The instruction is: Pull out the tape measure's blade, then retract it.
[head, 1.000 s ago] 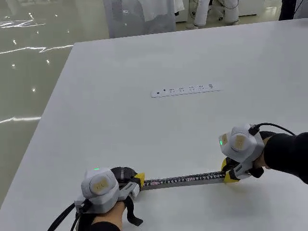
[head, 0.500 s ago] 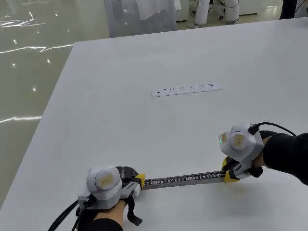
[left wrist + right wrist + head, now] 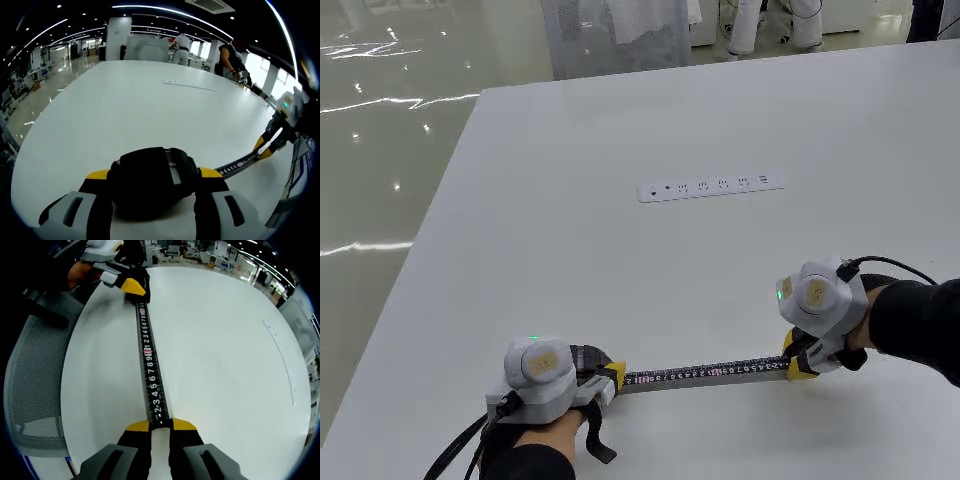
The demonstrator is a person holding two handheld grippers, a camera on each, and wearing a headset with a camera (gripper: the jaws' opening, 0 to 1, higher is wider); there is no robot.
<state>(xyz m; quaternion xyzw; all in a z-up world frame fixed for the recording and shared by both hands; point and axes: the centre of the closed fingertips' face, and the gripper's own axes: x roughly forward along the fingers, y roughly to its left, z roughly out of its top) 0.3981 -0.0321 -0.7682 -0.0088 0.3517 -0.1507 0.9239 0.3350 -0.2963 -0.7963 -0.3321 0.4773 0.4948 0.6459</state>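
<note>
Left gripper (image 3: pixel 610 378) clamps the tape measure case (image 3: pixel 152 180) on the tabletop (image 3: pixel 670 270), right gripper (image 3: pixel 160 427) is pinched on the part-extended blade (image 3: pixel 148 365); pull straight and low, pin case, avoid twisting.

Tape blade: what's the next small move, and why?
Probably ease the right tongs back toward the case, feeding the blade in. The blade lies stretched along the table between the case, clamped in the left tongs, and its tip, pinched in the right tongs, so the pull-out looks done.
</note>
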